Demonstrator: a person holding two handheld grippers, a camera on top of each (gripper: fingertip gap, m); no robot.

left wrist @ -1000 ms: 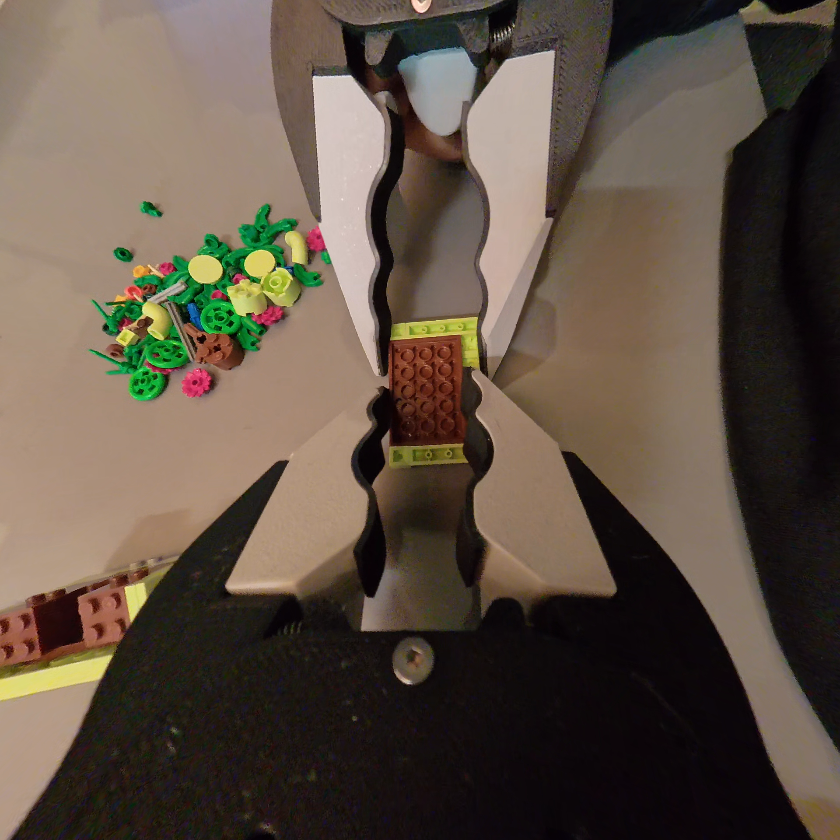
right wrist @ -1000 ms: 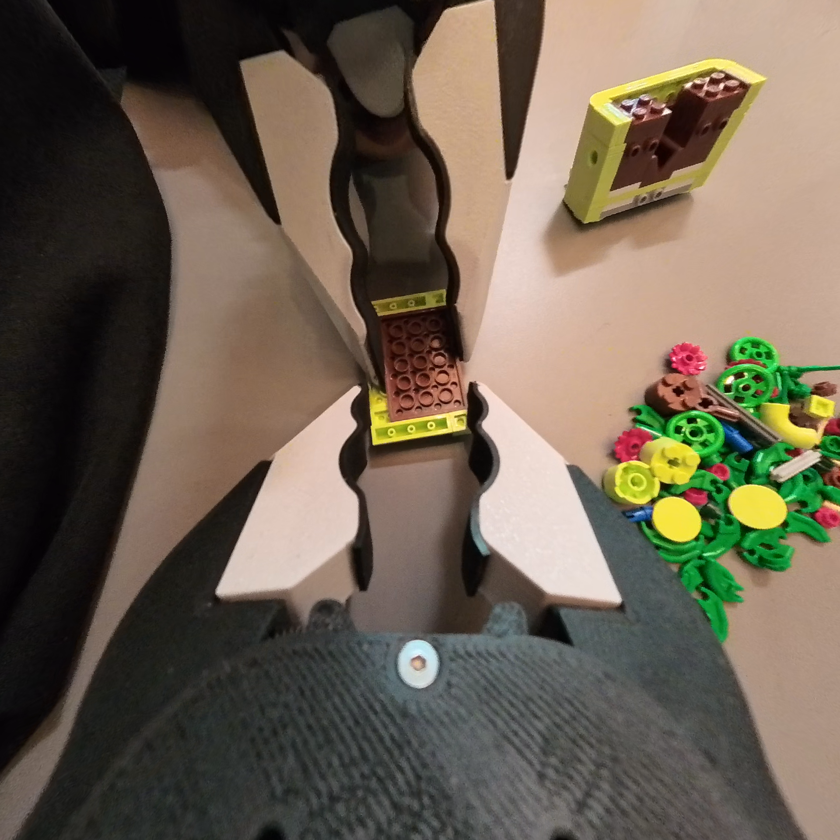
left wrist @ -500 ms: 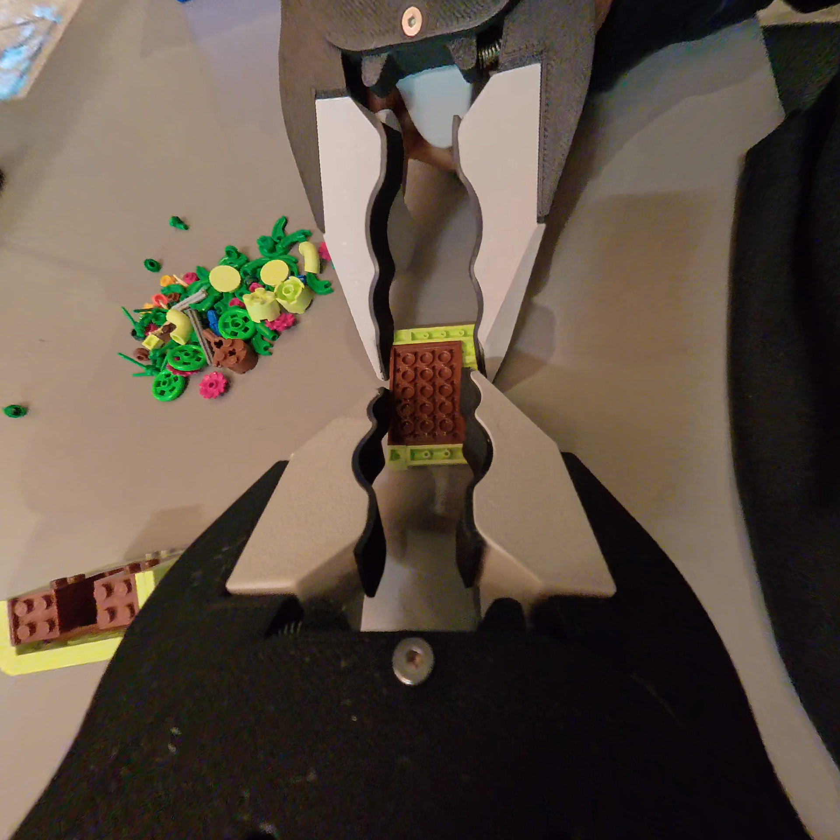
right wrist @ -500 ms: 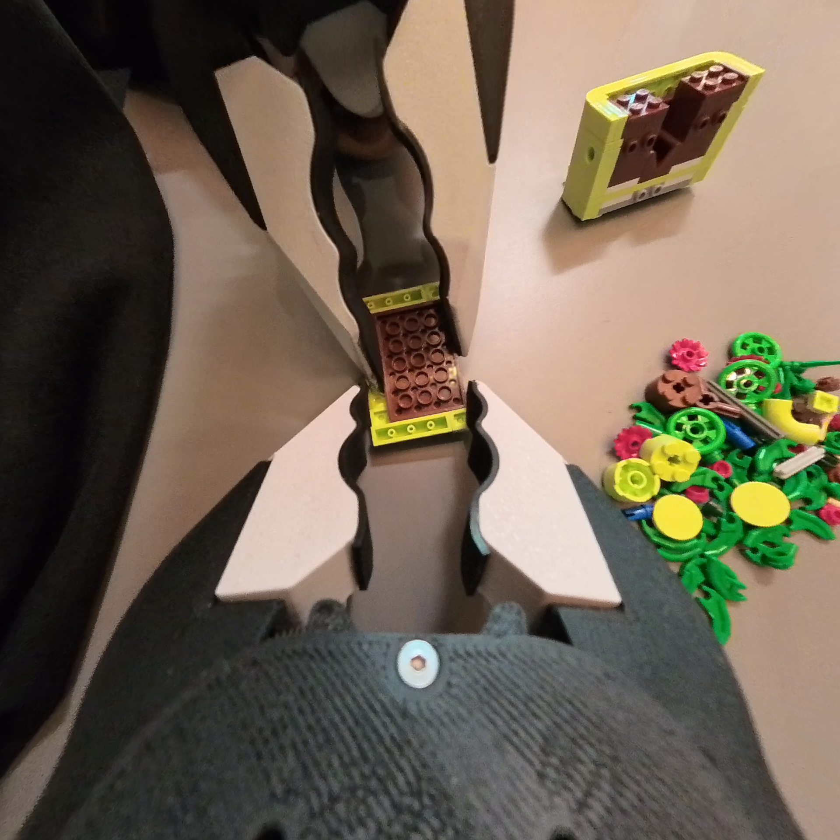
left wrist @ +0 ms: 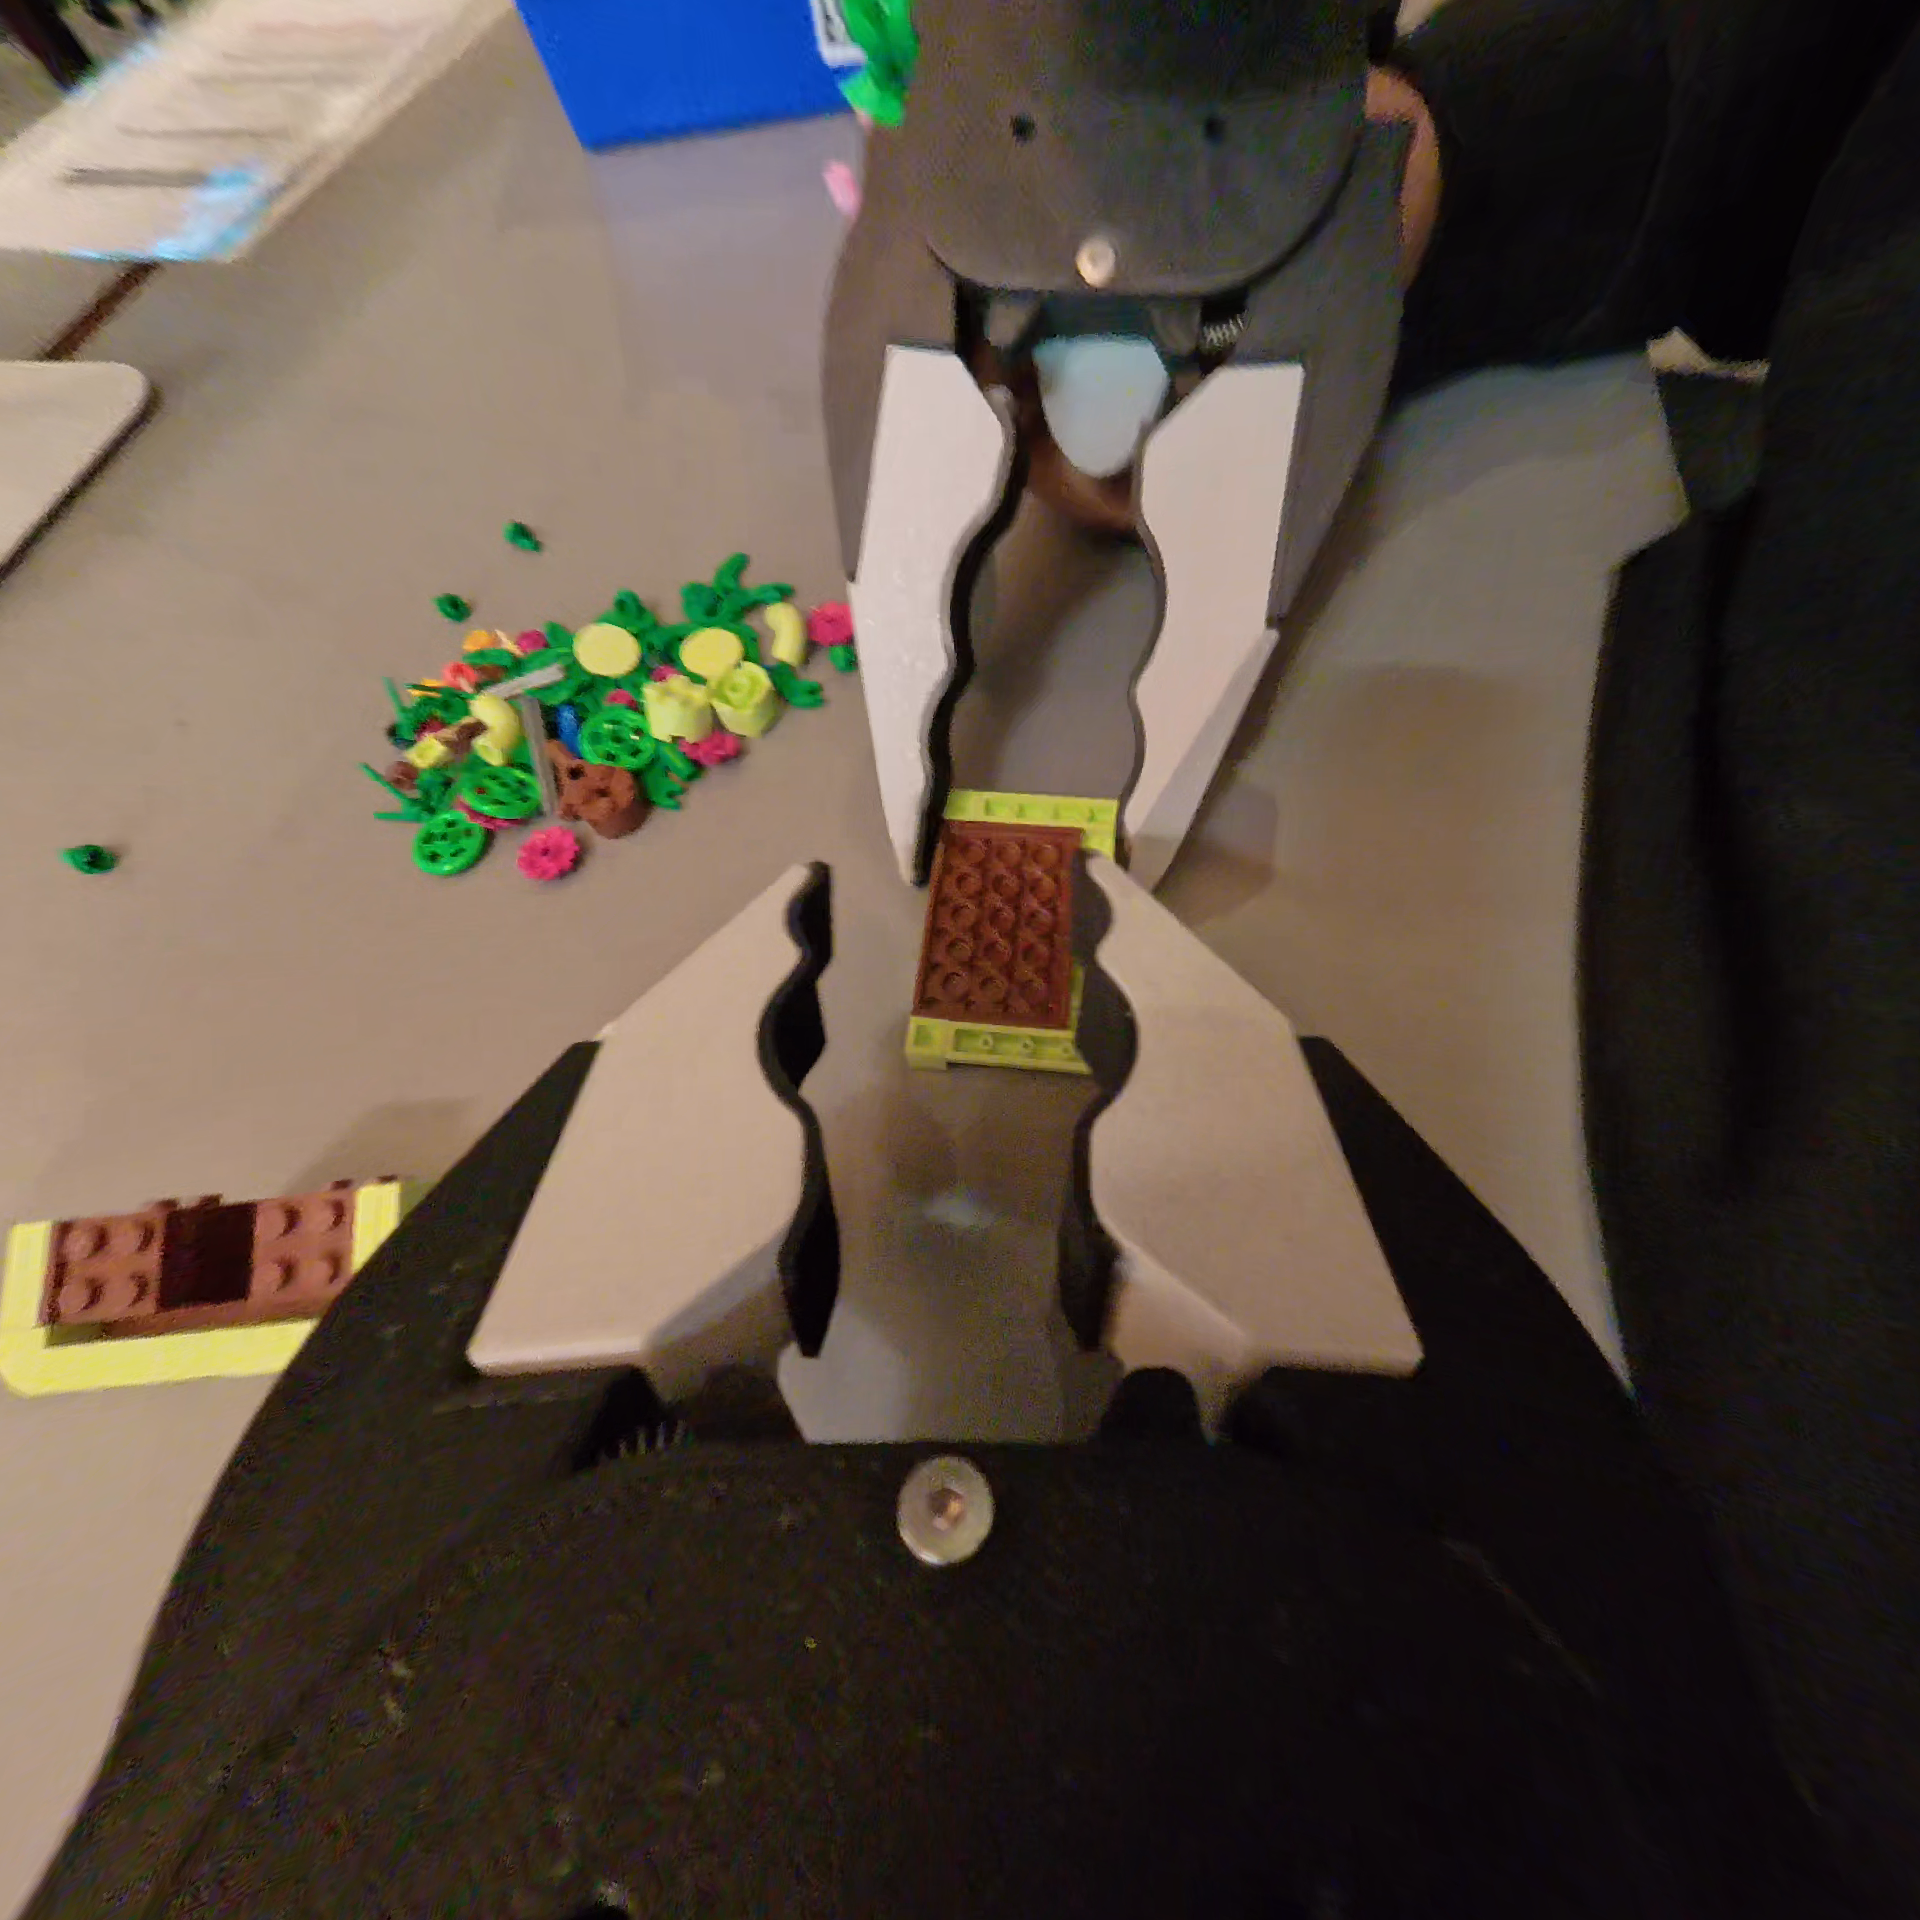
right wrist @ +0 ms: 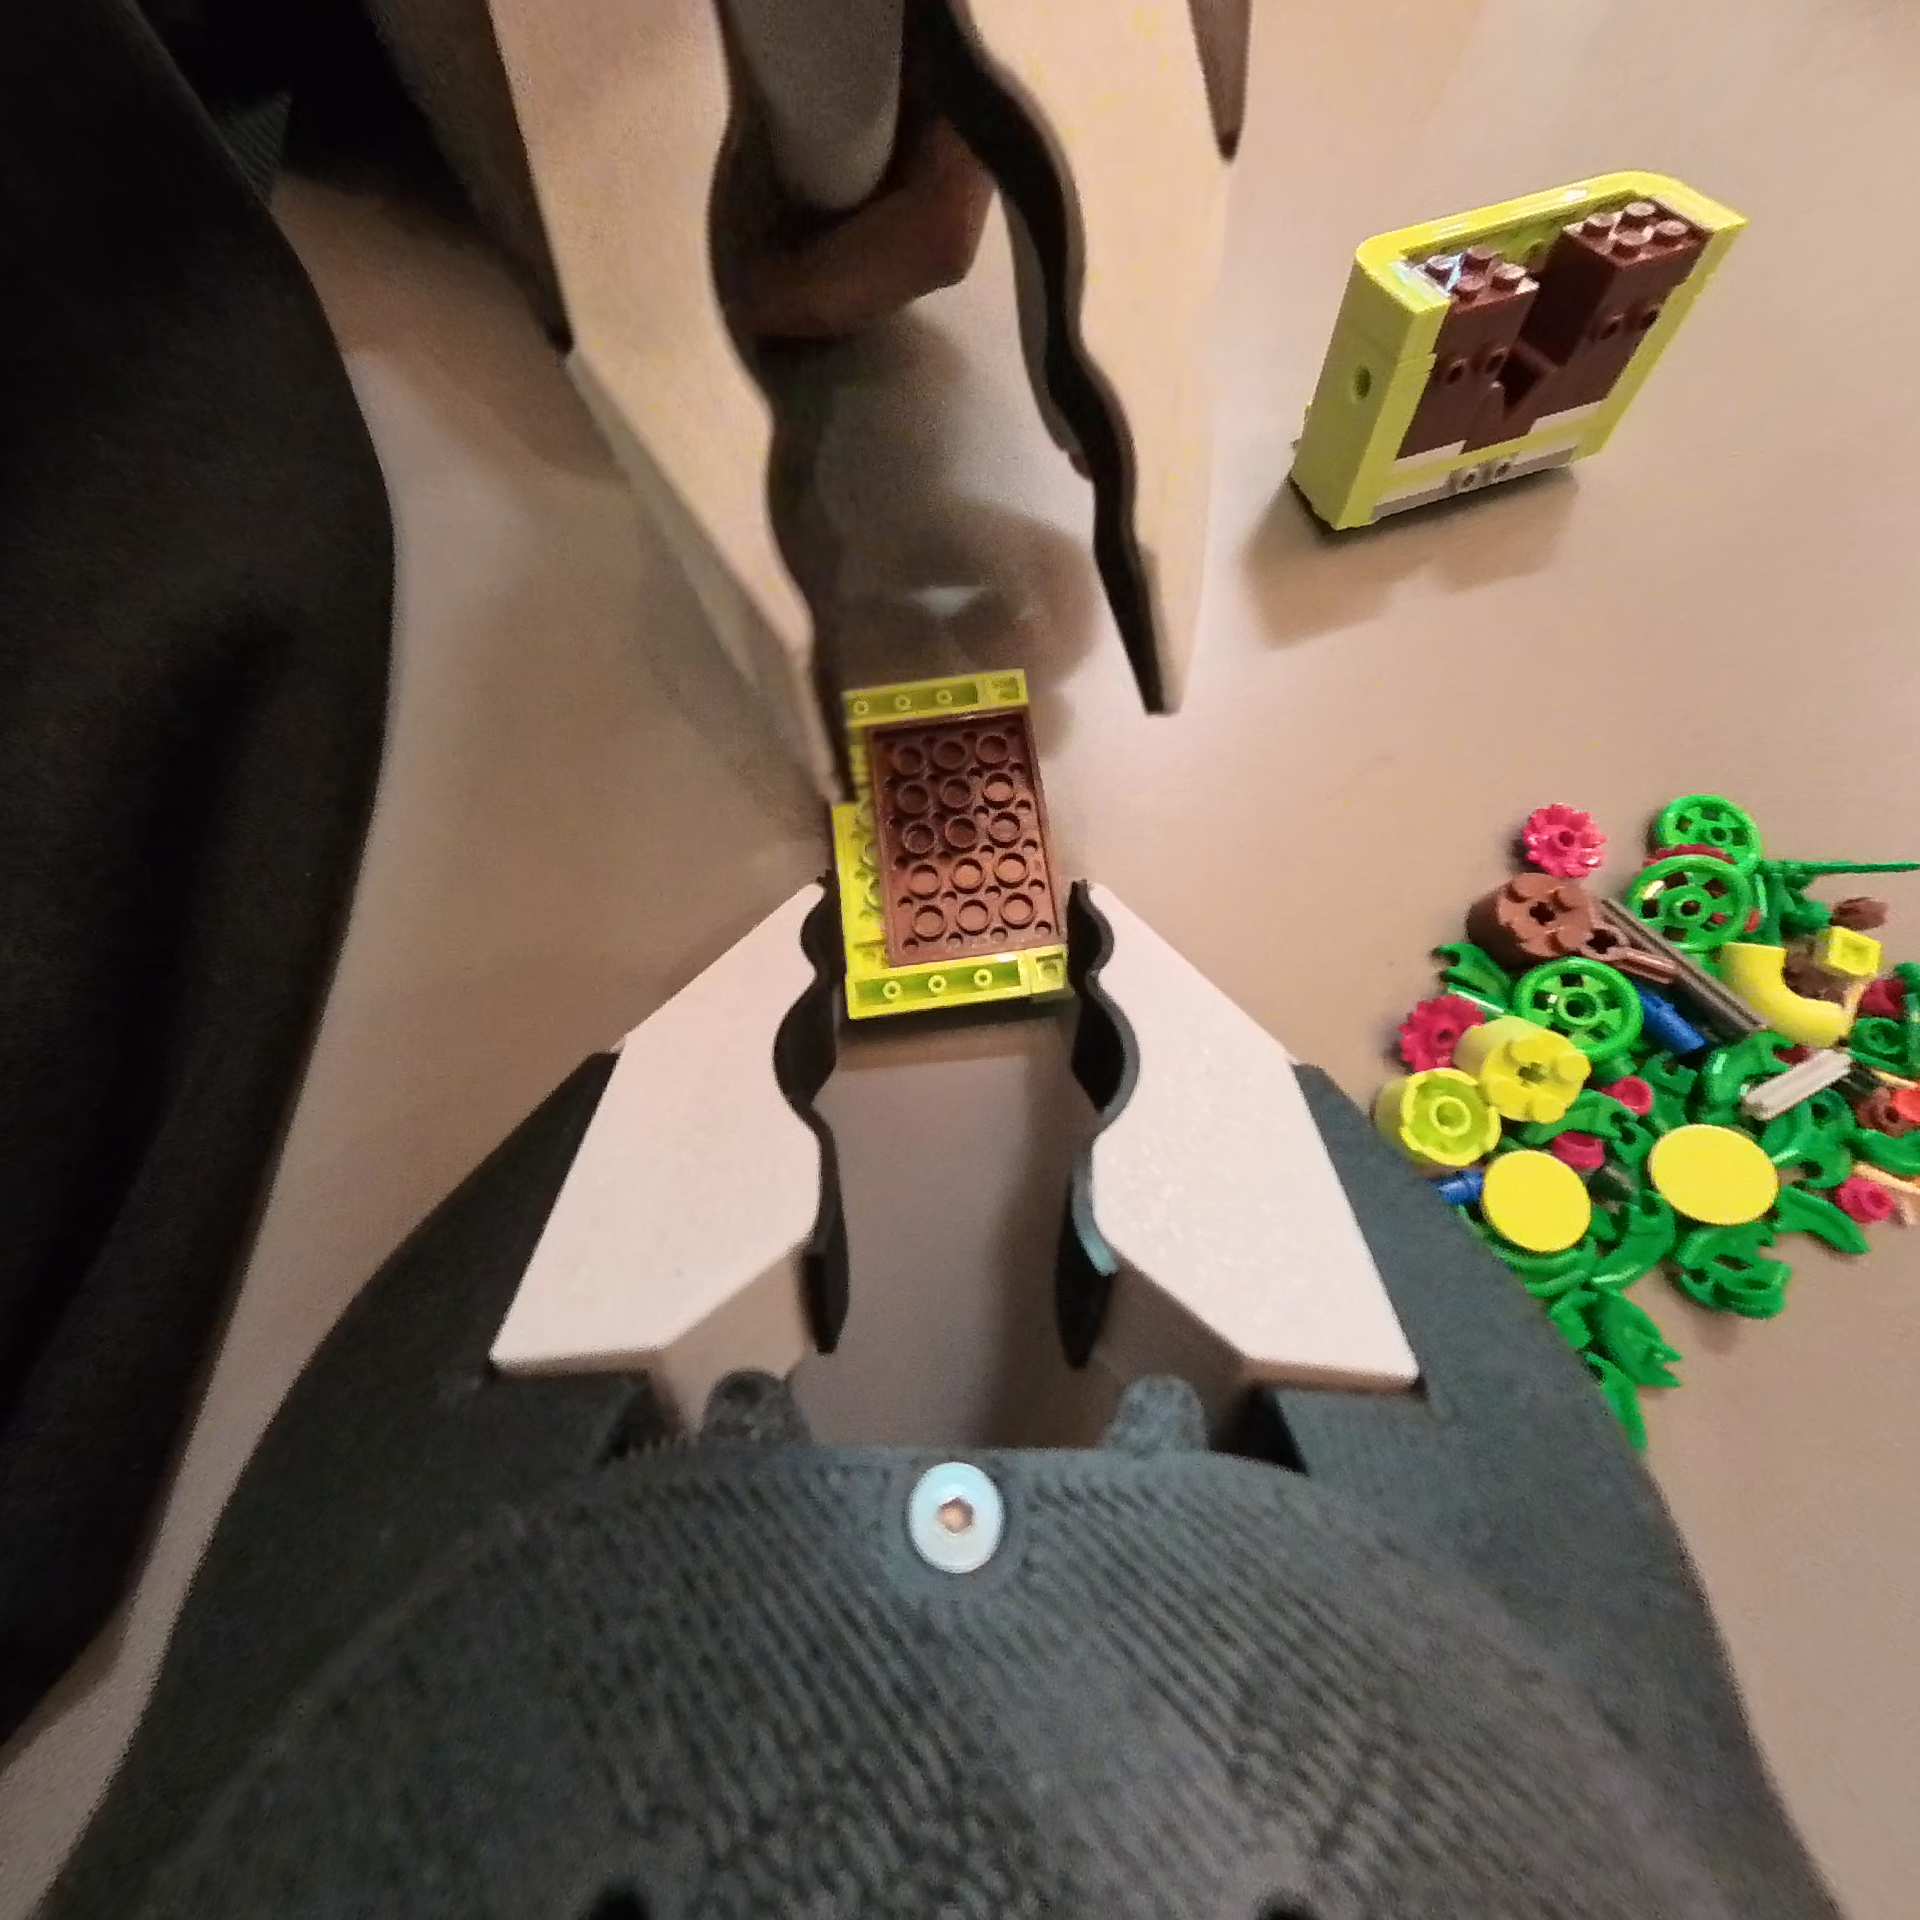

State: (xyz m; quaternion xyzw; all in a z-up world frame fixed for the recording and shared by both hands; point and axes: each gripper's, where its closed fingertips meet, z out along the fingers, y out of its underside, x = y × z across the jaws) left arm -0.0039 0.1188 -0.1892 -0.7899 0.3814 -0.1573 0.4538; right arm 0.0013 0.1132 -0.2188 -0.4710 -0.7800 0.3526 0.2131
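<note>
A brown studded plate with a lime-green border point(left wrist: 995, 935) hangs between my two grippers, which face each other tip to tip over the grey table point(left wrist: 260, 935). In the left wrist view my left gripper point(left wrist: 956, 873) is open: its right finger touches the plate's side and its left finger stands clear of it. In the right wrist view my right gripper point(right wrist: 951, 899) is shut on the near end of the plate point(right wrist: 961, 852). The left gripper point(right wrist: 987, 743) shows beyond it with its jaws apart. The right gripper point(left wrist: 1023, 842) also shows in the left wrist view.
A pile of small green, yellow, pink and brown pieces point(left wrist: 592, 727) lies on the table and shows in the right wrist view too point(right wrist: 1662, 1091). A lime-and-brown brick block point(left wrist: 197, 1278) point(right wrist: 1507, 353) stands nearby. Dark cloth point(left wrist: 1766, 935) borders one side. A blue box point(left wrist: 675, 62) is at the back. Less than 4 cm separates the two grippers' tips.
My left gripper has opened and let go of the plate, its left finger swinging away. My right gripper keeps its hold. Both views have risen a little from the table.
</note>
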